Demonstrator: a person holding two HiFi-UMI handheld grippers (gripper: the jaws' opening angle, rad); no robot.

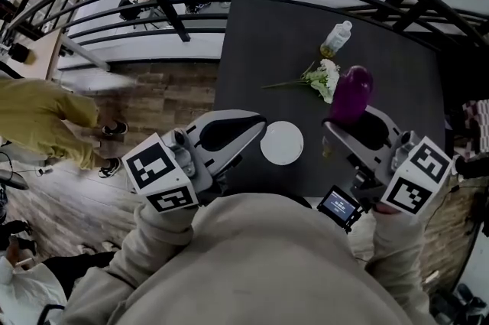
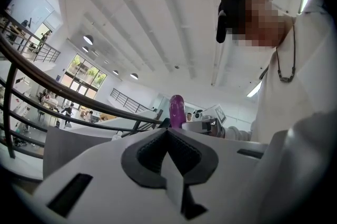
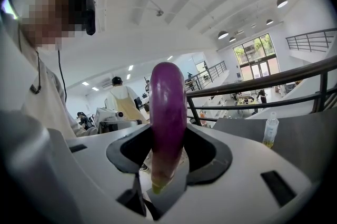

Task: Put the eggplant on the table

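Observation:
My right gripper [image 1: 353,121] is shut on a purple eggplant [image 1: 351,92], which stands upright over the near right part of the dark table [image 1: 267,40]. In the right gripper view the eggplant [image 3: 168,112] rises between the dark pads [image 3: 202,152], its pale green stem end down in the jaws. Over the table's near left edge, my left gripper [image 1: 256,128] is shut, with nothing in it. In the left gripper view its pads [image 2: 184,152] meet, and the eggplant [image 2: 177,108] shows beyond them.
A small plastic bottle [image 1: 336,38] and a bunch of white flowers [image 1: 321,79] lie at mid table, with a white round disc [image 1: 281,142] near me. A black railing [image 1: 176,6] runs behind the table. A person in yellow [image 1: 38,117] stands at the left.

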